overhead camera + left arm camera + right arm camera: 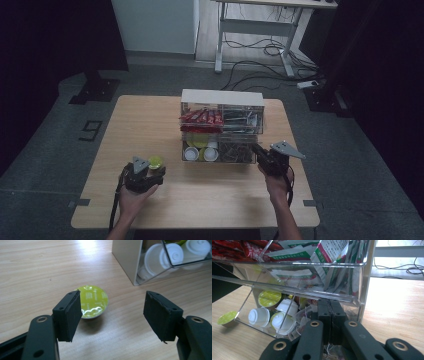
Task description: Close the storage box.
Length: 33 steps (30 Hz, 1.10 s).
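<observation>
The wooden worktop [150, 125] carries a clear plastic organizer [222, 127] at its far middle. The right claw [329, 315] sits closed against the organizer's near right corner. The left claw [112, 315] gapes open, empty, just behind a green-lidded capsule [93, 301] standing on the worktop left of the organizer.

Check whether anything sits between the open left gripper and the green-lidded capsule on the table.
Nothing visible does. The capsule lies alone on bare table just beyond the left gripper, partly behind one jaw. The clear organizer stands off to one side, apart from it.
</observation>
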Each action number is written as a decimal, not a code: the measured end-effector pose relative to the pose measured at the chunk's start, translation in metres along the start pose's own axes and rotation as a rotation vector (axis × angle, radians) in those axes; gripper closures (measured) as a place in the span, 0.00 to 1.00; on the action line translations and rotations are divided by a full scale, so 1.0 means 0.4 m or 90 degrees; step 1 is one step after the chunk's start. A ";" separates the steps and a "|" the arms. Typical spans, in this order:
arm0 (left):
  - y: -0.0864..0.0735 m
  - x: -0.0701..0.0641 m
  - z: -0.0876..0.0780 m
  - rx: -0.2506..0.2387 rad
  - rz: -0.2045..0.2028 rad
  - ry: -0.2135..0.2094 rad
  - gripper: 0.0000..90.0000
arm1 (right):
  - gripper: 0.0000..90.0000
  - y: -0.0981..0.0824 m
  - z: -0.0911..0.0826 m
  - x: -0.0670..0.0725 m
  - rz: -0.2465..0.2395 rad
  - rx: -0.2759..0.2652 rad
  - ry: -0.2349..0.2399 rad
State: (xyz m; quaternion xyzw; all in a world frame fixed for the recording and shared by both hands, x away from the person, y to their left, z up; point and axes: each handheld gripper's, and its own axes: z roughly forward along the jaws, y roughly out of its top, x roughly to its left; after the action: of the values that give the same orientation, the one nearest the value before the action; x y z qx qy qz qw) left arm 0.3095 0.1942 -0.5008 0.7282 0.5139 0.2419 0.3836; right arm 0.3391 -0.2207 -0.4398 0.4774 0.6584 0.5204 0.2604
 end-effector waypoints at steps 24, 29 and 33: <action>-0.072 -0.016 0.004 0.031 -0.010 -0.021 0.35 | 0.98 -0.060 0.001 -0.012 0.014 0.021 0.002; -0.087 -0.013 0.010 0.039 -0.014 -0.023 0.35 | 0.98 -0.078 0.003 -0.015 0.018 0.030 0.005; -0.094 -0.013 0.011 0.043 -0.014 -0.023 0.35 | 0.98 -0.093 0.005 -0.019 0.022 0.037 0.004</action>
State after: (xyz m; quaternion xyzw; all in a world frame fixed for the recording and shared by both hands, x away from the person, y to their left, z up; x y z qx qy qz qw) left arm 0.2897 0.1946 -0.5336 0.7392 0.5229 0.2070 0.3707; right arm 0.3304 -0.2268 -0.4762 0.4942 0.6657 0.5072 0.2353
